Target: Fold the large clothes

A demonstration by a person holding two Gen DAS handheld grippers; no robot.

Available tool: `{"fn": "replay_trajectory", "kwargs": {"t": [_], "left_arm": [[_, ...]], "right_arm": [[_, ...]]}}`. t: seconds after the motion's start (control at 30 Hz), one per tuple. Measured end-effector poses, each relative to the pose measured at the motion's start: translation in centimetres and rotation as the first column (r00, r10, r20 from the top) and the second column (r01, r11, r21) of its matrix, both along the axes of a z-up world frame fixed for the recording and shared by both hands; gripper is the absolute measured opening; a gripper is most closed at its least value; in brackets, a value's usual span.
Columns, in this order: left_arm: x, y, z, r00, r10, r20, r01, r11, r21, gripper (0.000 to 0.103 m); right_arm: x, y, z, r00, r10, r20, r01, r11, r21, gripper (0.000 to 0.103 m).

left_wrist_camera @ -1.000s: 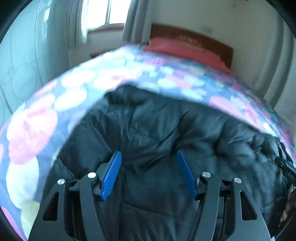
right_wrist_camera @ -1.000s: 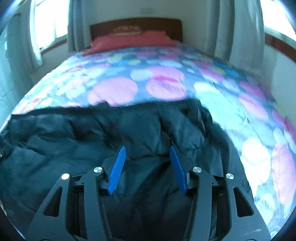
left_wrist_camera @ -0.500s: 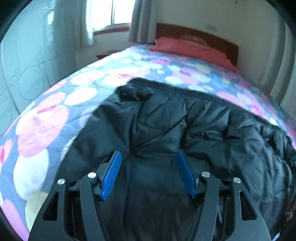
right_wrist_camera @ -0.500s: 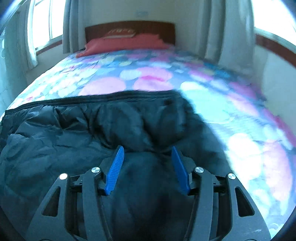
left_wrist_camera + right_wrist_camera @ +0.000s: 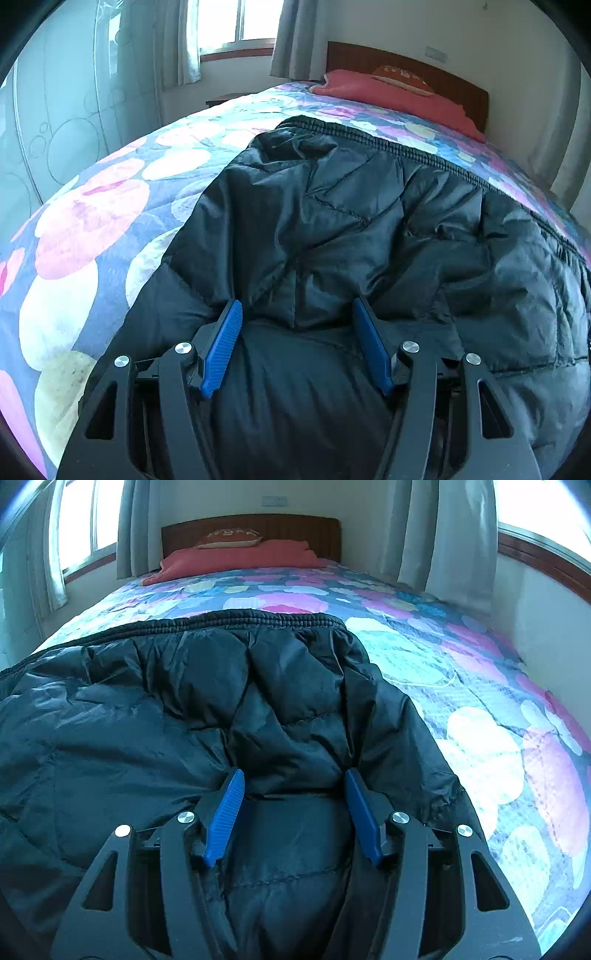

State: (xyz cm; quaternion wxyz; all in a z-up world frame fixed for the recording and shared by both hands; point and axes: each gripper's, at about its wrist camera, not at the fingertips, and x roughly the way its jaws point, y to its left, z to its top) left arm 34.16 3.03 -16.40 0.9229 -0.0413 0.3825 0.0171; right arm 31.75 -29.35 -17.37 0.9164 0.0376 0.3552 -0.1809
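A black quilted jacket [image 5: 369, 229] lies spread across the near part of a bed, on a bedspread [image 5: 92, 221] printed with pink, white and blue circles. Its ribbed elastic hem [image 5: 236, 622] runs along the far edge, from side to side.

The left tongs [image 5: 297, 314] hover low over the left part of the jacket, jaws spread wide with nothing between the blue pads [image 5: 221, 347]. A puffy fold of the jacket swells up just beyond the tips; whether the tips touch the cloth cannot be told. The jacket's left edge slopes away to the far left, where the bedspread shows beside it.

The right tongs [image 5: 293, 784] sit the same way over the right part of the jacket [image 5: 184, 720], jaws also spread apart and holding nothing, the blue pads [image 5: 364, 819] flanking a bulge of quilted cloth. The jacket's right edge falls close to the right of these tongs, with bedspread [image 5: 498, 738] beyond it.

At the far end of the bed lie a red pillow [image 5: 243, 557] and a small brown cushion [image 5: 231, 537] against a dark wooden headboard [image 5: 295, 528]. Grey curtains [image 5: 443, 535] hang on both sides, with bright windows [image 5: 236, 20] behind them and pale walls.
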Motion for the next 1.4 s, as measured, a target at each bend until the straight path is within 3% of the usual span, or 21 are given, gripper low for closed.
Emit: {"fn": "replay_trajectory", "kwargs": {"t": [0.63, 0.87, 1.07, 1.17, 1.23, 1.3, 1.33, 1.4], "left_arm": [[0.3, -1.0, -0.1, 1.000, -0.007, -0.011, 0.007, 0.999, 0.039, 0.062], [0.4, -1.3, 0.5, 1.000, -0.008, -0.019, 0.009, 0.999, 0.052, 0.063], [-2.4, 0.6, 2.3, 1.000, -0.016, 0.009, 0.016, 0.999, -0.047, 0.066], [-4.7, 2.4, 3.1, 1.000, 0.009, 0.030, -0.006, 0.995, -0.104, 0.066], [-6.3, 3.9, 3.3, 0.999, 0.028, 0.038, -0.023, 0.990, -0.137, 0.067], [-7.9, 5.4, 3.3, 0.997, 0.068, 0.034, -0.061, 0.984, -0.169, 0.067], [-8.7, 6.2, 3.1, 0.994, 0.100, 0.032, -0.092, 0.980, -0.179, 0.073], [-9.8, 7.7, 2.4, 0.988, 0.155, 0.019, -0.147, 0.963, -0.225, 0.076]], "right_arm": [[0.1, 0.3, 0.3, 1.000, -0.009, -0.010, 0.009, 1.000, -0.019, 0.057], [-0.1, -0.1, 1.3, 1.000, -0.016, -0.018, 0.017, 1.000, 0.014, 0.061], [-3.3, -1.0, 4.1, 1.000, -0.026, 0.018, 0.024, 0.996, 0.086, 0.070], [-6.3, -1.9, 5.2, 0.995, -0.076, 0.059, 0.070, 0.993, 0.095, 0.078], [-8.2, -3.1, 5.4, 0.990, -0.123, 0.070, 0.115, 0.986, 0.118, 0.079], [-10.1, -4.4, 5.1, 0.983, -0.172, 0.071, 0.157, 0.972, 0.175, 0.079], [-11.0, -5.1, 4.7, 0.979, -0.189, 0.070, 0.170, 0.961, 0.218, 0.079], [-12.1, -5.8, 3.8, 0.976, -0.210, 0.055, 0.187, 0.942, 0.280, 0.079]]}}
